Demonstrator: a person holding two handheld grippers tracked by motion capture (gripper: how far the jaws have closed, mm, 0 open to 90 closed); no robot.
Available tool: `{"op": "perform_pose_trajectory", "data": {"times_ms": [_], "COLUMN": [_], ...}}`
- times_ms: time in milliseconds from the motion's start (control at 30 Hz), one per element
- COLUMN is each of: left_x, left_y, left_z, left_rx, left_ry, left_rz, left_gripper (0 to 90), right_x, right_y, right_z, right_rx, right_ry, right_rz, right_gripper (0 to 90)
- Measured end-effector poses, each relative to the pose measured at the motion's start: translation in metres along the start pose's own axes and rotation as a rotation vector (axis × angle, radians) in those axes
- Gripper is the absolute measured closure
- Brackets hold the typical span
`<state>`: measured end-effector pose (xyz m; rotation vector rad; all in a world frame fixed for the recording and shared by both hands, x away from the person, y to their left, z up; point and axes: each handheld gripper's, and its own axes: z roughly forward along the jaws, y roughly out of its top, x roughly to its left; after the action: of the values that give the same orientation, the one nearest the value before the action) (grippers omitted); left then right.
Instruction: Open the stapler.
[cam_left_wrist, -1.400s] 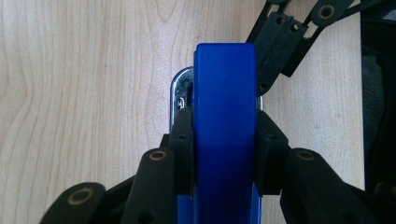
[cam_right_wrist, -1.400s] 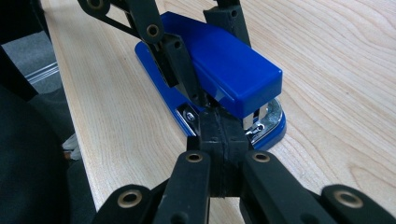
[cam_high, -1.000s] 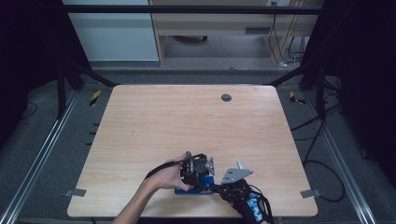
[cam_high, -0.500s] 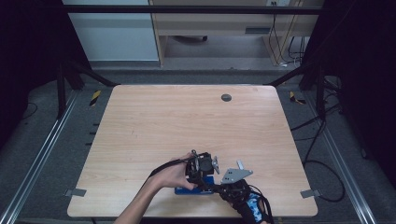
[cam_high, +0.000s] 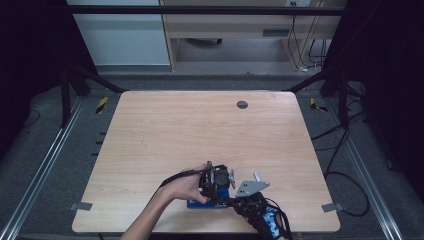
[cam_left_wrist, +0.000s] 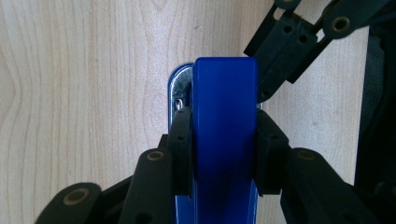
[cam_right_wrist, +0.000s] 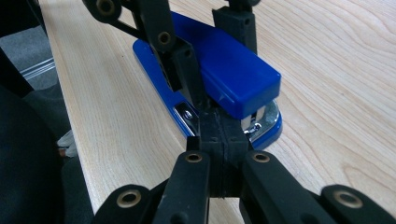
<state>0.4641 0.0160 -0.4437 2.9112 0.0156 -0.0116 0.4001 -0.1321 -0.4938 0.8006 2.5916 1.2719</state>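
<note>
- The blue stapler (cam_left_wrist: 224, 140) lies flat on the wooden table (cam_high: 200, 130), close to its near edge; no brand or writing is readable on it.
- The left gripper (cam_left_wrist: 224, 149) has just been closing; its pads now clamp the stapler's top arm from both sides.
- The right gripper (cam_right_wrist: 220, 135) has its jaws pressed together, empty, tips at the stapler's front end.

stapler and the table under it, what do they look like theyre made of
The stapler: its blue top and base look like smooth, slightly glossy plastic, going by the even colour and soft highlights. The bright silvery channel at its front reflects like polished metal. The table shows pale wood grain with a matte finish; whether solid wood or laminate, the look leaves open.
</note>
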Motion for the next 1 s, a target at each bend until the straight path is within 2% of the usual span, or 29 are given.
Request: {"op": "perform_pose_trajectory", "data": {"times_ms": [100, 167, 200, 233, 333, 700, 900, 1000], "left_x": [0.0004, 0.0001, 0.0005, 0.0000, 0.0002, -0.0002, 0.0008, 0.0019], "left_y": [0.0012, 0.0006, 0.0007, 0.0005, 0.0000, 0.0040, -0.0025, -0.0029], "left_z": [0.0003, 0.0030, 0.0029, 0.0029, 0.0029, 0.0016, -0.0001, -0.0005], "left_rx": [0.012, 0.038, 0.055, 0.040, 0.035, 0.049, -0.003, -0.003], "left_ry": [-0.003, -0.007, -0.003, -0.001, -0.005, 0.000, 0.006, 0.001], "left_rz": [0.000, -0.007, 0.006, 0.008, -0.004, -0.010, -0.005, -0.002], "left_gripper": [65.0, 64.7, 64.4, 64.8, 65.2, 65.6, 65.8, 65.9], "right_x": [0.0005, 0.0006, 0.0002, 0.0001, -0.0004, -0.0006, -0.0023, -0.0014], "right_y": [0.0002, 0.0002, 0.0002, 0.0002, 0.0000, -0.0007, -0.0016, -0.0015], "right_z": [-0.0004, -0.0005, -0.0004, -0.0004, -0.0002, -0.0003, -0.0005, -0.0003], "right_rx": [0.006, 0.006, 0.005, 0.004, 0.001, -0.003, -0.008, -0.009], "right_ry": [-0.003, -0.004, -0.004, -0.005, 0.000, 0.003, 0.012, 0.008], "right_rz": [-0.001, -0.003, -0.006, -0.007, -0.002, 0.005, 0.022, 0.020], "right_gripper": [90.0, 90.0, 90.0, 90.0, 90.0, 90.0, 90.0, 90.0]}}
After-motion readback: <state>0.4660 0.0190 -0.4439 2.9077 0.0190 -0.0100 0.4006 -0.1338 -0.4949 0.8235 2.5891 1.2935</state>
